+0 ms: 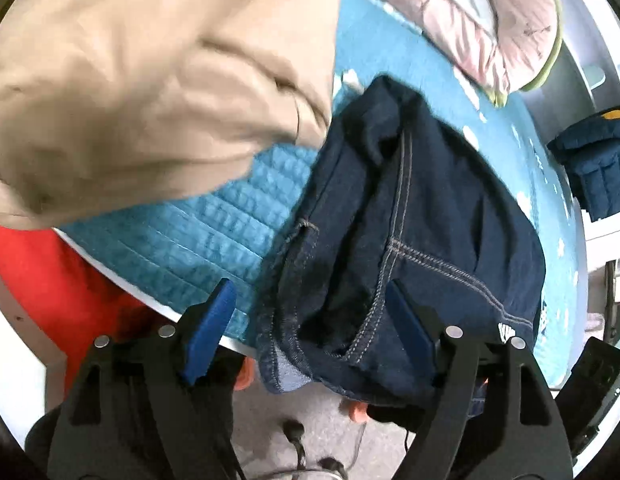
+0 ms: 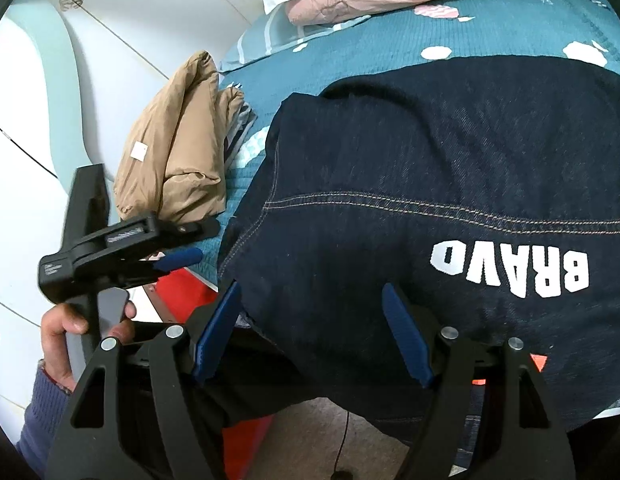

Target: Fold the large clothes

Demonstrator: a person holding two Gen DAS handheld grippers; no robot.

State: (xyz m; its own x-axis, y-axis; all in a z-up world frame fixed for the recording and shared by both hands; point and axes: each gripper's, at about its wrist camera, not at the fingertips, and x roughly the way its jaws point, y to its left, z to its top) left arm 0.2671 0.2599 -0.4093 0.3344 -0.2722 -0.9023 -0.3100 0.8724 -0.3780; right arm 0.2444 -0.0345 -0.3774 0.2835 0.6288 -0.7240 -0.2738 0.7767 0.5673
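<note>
The left gripper (image 1: 310,334), black-framed with blue pads, points steeply down with its jaws spread wide, nothing pinched; the person's left hand (image 2: 76,330) wraps its grey handle, a blue-purple knit sleeve (image 2: 44,408) at the wrist; the matching right gripper (image 2: 312,330) hangs likewise parted.

Both handheld tools share one build. The left gripper (image 1: 310,332) has matte black skeletal arms with triangular cut-outs at 7 and 5 o'clock, each bearing two round silver pivot pins, and flat dark blue pads (image 1: 210,332) on the finger faces. The right gripper (image 2: 310,332) looks the same: black frame, silver pins, blue pads (image 2: 216,332). At 8 o'clock in the right wrist view, the person's left hand (image 2: 70,332) wraps a grey handle with a grey trigger; the sleeve (image 2: 42,404) is blue-purple ribbed knit.
</note>
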